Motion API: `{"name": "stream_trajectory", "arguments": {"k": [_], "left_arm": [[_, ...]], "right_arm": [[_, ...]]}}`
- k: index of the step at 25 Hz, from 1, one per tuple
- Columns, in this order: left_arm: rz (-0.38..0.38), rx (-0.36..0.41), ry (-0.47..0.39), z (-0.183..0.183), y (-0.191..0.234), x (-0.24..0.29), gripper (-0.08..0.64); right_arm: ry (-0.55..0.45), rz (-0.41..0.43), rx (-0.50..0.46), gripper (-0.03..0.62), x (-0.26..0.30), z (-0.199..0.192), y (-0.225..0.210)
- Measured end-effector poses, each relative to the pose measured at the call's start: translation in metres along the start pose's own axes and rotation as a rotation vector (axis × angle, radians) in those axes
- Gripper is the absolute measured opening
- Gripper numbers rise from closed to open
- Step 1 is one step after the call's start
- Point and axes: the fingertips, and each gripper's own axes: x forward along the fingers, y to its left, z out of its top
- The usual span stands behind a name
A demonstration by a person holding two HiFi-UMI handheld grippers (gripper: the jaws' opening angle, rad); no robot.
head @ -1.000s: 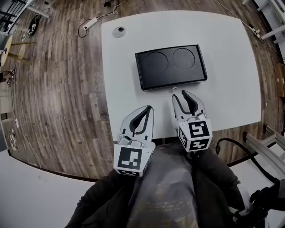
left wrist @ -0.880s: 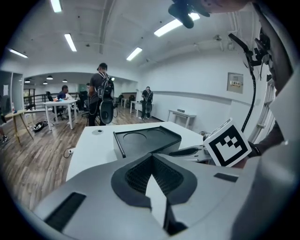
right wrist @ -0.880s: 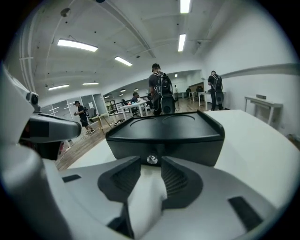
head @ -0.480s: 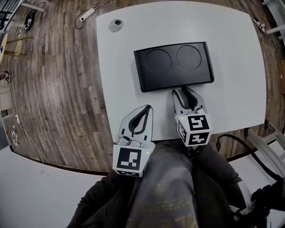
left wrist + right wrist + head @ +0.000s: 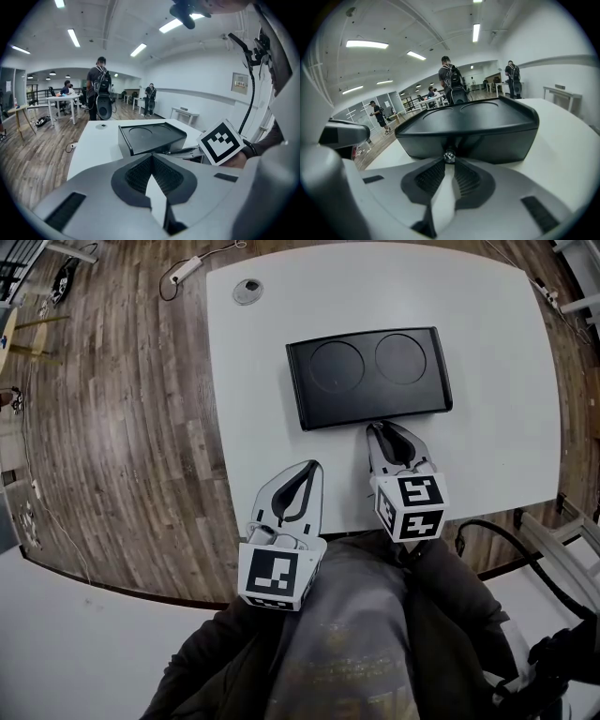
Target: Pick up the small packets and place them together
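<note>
No small packets show in any view. A black box [image 5: 368, 376] with two round dents in its lid sits on the white table [image 5: 487, 427]. My right gripper [image 5: 375, 428] is at the middle of the box's near face. Its jaws have just been closing, and their tips now pinch a small metal knob [image 5: 449, 155] on the front of the box [image 5: 468, 124]. My left gripper [image 5: 313, 468] hangs over the table's near edge, left of the right one, shut with nothing in it [image 5: 151, 156]. The box [image 5: 150, 138] lies ahead of it.
A small round grey disc [image 5: 247, 289] lies at the table's far left corner. A power strip with a cable [image 5: 183, 271] lies on the wooden floor beyond. A black cable [image 5: 487, 531] loops near the table's right front corner. People stand far back in the room.
The right gripper has come down and forward to the box's front face, and its jaws have narrowed around the knob. The left gripper has stayed put.
</note>
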Motion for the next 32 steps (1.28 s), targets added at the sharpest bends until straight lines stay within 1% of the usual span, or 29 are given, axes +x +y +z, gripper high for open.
{"name": "stream_trajectory", "arguments": {"k": [9, 15, 23, 32], "left_arm": [[-0.004, 0.001, 0.001, -0.001, -0.003, -0.013, 0.003], [-0.024, 0.033, -0.020, -0.010, -0.015, -0.025, 0.003], [-0.062, 0.059, -0.028, -0.018, -0.036, -0.045, 0.003], [-0.070, 0.096, -0.047, -0.025, -0.047, -0.070, 0.003]], "right_arm": [[0.003, -0.004, -0.011, 0.067, -0.009, -0.010, 0.002], [0.003, -0.010, -0.016, 0.067, -0.025, -0.030, 0.010], [0.009, -0.022, -0.026, 0.067, -0.052, -0.056, 0.020], [0.005, -0.040, -0.030, 0.067, -0.074, -0.081, 0.030]]}}
